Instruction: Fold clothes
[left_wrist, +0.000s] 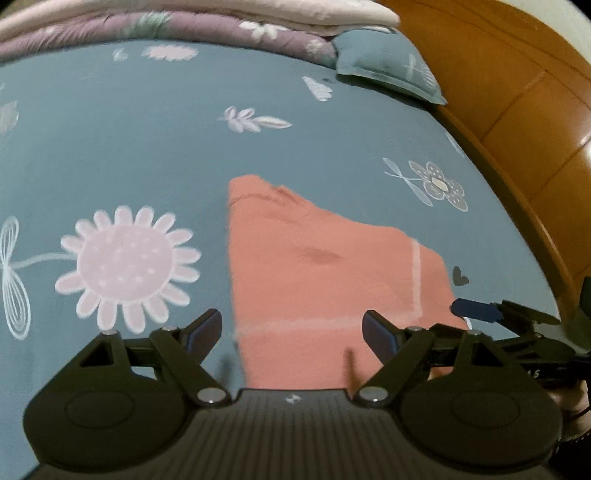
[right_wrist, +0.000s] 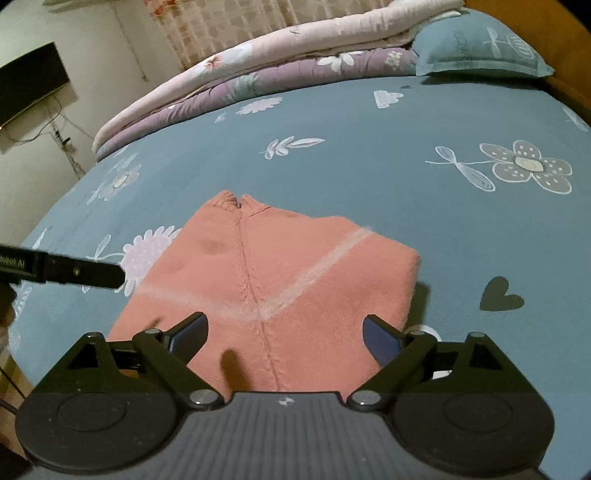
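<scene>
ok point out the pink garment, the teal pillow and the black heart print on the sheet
pink garment (right_wrist: 280, 266), right wrist view, on the centre seam of the folded cloth
teal pillow (right_wrist: 476, 51), right wrist view, middle of its top face
black heart print (right_wrist: 498, 295), right wrist view, centre of the heart

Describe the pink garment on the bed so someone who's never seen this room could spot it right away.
Start at the bed's blue flowered sheet, with stacked quilts along its far edge. Near the front edge lies the folded salmon-pink knit garment. It is the only plain pink thing there, crossed by a pale stripe.
</scene>
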